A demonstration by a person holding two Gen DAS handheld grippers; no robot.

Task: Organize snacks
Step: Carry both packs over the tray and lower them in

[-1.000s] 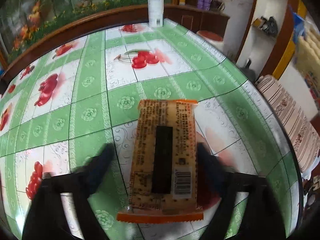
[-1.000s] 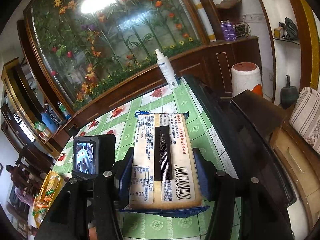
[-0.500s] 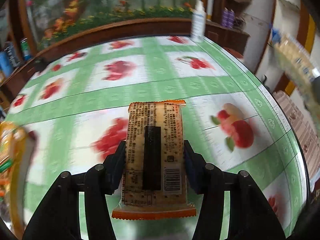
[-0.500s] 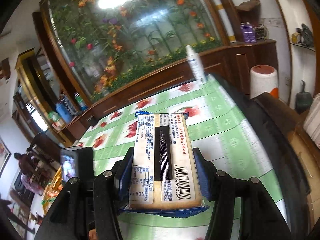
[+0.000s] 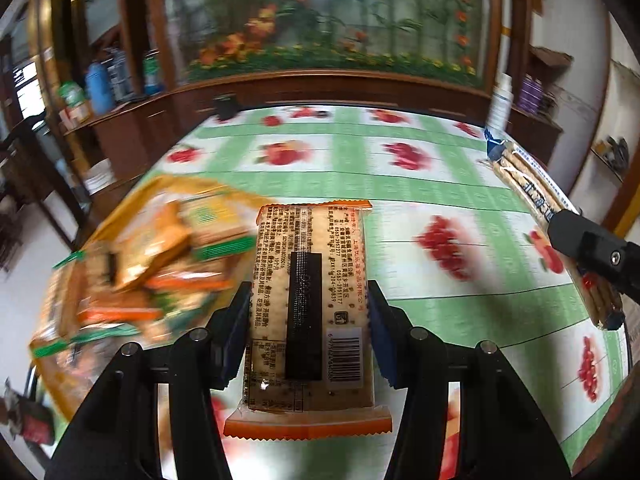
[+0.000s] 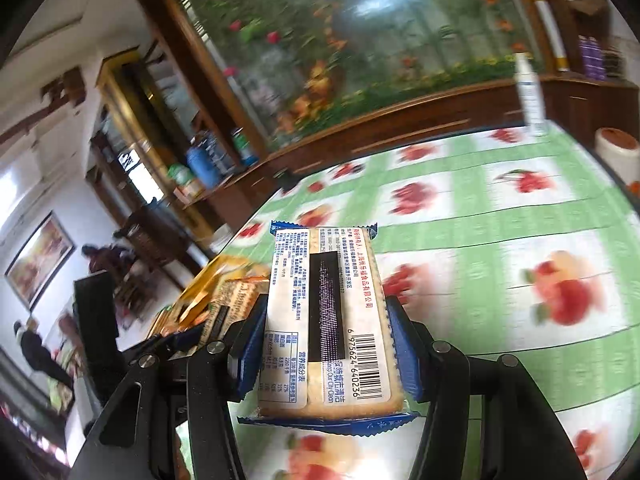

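My left gripper (image 5: 308, 328) is shut on an orange-edged cracker pack (image 5: 310, 304), held lengthwise above the table. My right gripper (image 6: 324, 348) is shut on a blue-edged cracker pack (image 6: 326, 320), also held above the table; this pack (image 5: 532, 196) and a right finger (image 5: 588, 244) show at the right edge of the left wrist view. An orange-yellow bag (image 5: 132, 264) holding several snack packs lies on the table's left side, just left of my left gripper. It shows blurred in the right wrist view (image 6: 216, 292) too.
The table has a green and white fruit-print cloth (image 5: 400, 184). A white spray bottle (image 6: 529, 96) stands at its far right corner. A wooden cabinet with a flower-painted panel (image 5: 320, 20) runs behind the table. People (image 6: 32, 344) stand far left.
My left gripper has closed on the orange pack and lifted it. Both grippers have swung left, bringing the snack bag into view. The right gripper keeps its hold on the blue pack.
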